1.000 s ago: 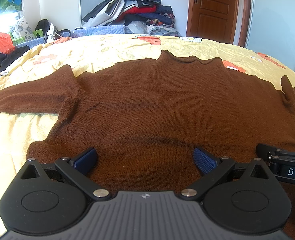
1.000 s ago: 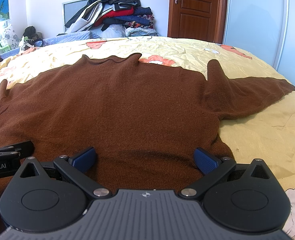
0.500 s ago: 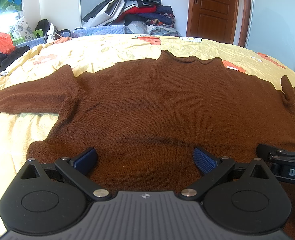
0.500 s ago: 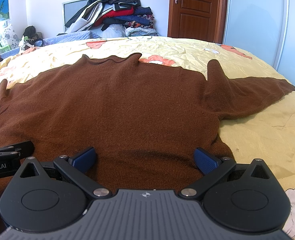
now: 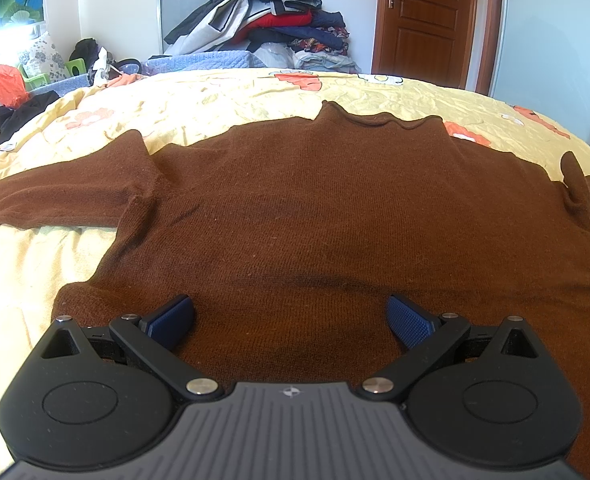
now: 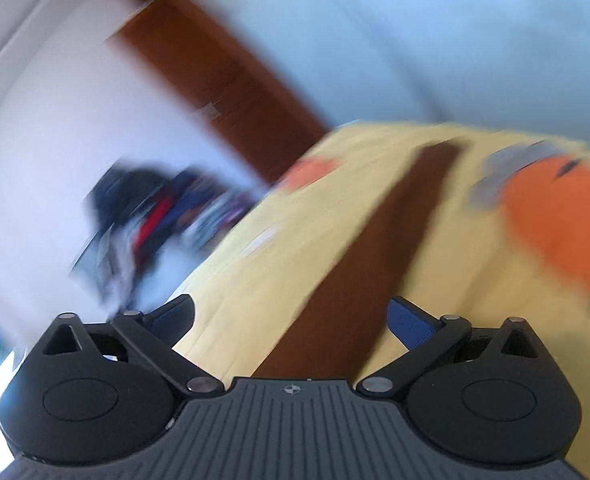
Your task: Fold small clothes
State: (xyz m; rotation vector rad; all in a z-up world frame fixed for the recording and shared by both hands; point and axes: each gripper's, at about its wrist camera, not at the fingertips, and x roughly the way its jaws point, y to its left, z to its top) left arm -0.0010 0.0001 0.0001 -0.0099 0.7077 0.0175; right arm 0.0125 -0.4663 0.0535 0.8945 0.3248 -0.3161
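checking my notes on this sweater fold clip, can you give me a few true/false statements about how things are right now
1. The brown sweater lies spread flat on the yellow bedspread. True.
2. The left gripper is clamped on the sweater's hem. False: its jaws stand wide apart over the hem, pinching nothing.
3. The sweater's collar points toward the camera. False: it lies at the far side, toward the pile of clothes.
4. The right wrist view is sharp and level. False: it is blurred and tilted.
5. The right gripper holds nothing; its jaws are closing, a brown sleeve below them. True.
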